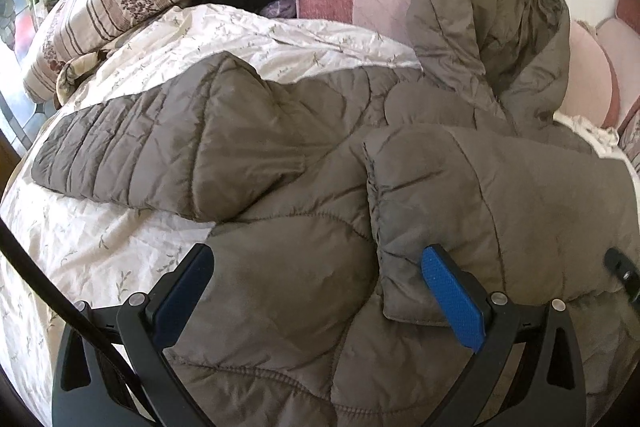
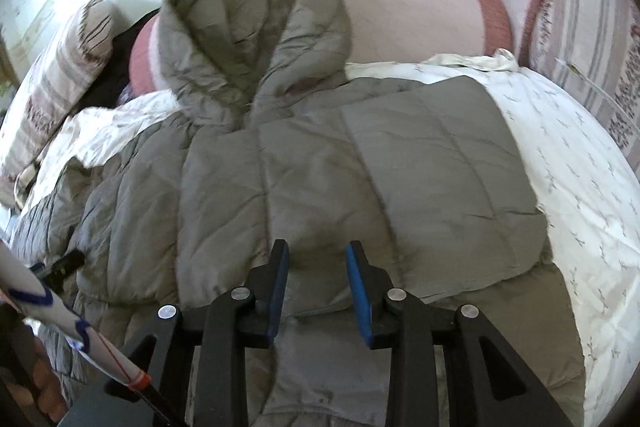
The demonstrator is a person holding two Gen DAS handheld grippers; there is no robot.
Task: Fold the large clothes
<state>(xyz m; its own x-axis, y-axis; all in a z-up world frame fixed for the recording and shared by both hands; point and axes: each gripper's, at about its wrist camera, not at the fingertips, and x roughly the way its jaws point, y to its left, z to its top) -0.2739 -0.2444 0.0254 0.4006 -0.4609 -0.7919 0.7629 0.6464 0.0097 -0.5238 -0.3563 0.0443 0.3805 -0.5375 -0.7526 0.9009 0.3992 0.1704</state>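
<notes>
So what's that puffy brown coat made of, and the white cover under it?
The puffy grey-brown hooded coat looks like thin, slightly shiny synthetic cloth over soft filling: stitched quilt lines, fine crinkles. The white leaf-print bedcover looks like matte woven cotton, creased all over.

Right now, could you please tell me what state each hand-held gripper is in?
Left hand-held gripper: open wide over the jacket, holding nothing.
Right hand-held gripper: open over the jacket, holding nothing.
</notes>
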